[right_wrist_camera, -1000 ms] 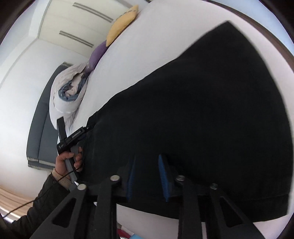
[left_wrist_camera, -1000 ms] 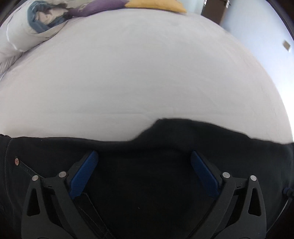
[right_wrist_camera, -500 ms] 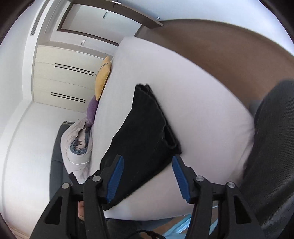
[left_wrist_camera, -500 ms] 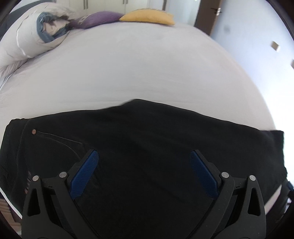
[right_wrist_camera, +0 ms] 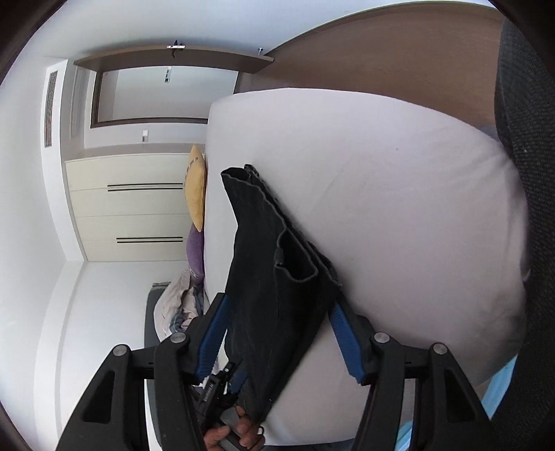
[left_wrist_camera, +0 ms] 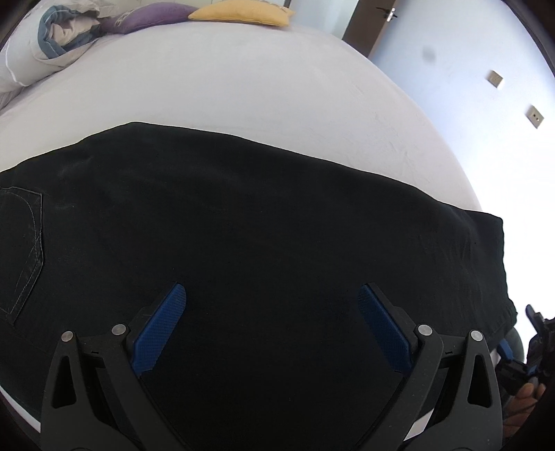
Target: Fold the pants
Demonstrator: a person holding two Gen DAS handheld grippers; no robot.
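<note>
Both grippers hang wide open over black pants on a white bed.

The left gripper [left_wrist_camera: 272,324] has its two blue pads far apart and holds nothing; the black pants [left_wrist_camera: 242,225] lie flat under it. The right gripper [right_wrist_camera: 277,333] is also spread wide and grips nothing, though the end of the pants shows between its pads. One pair of pants lies along the near side of the bed [left_wrist_camera: 225,79], folded long, with one stitched pocket [left_wrist_camera: 20,243] at the left. Past the far edge of the pants the white sheet is bare, with lots of room. At the head of the bed sit one yellow pillow [left_wrist_camera: 242,14], one purple pillow [left_wrist_camera: 149,15] and one bunched blanket [left_wrist_camera: 52,34]. Some small writing on the other tool is too tiny to read.
</note>
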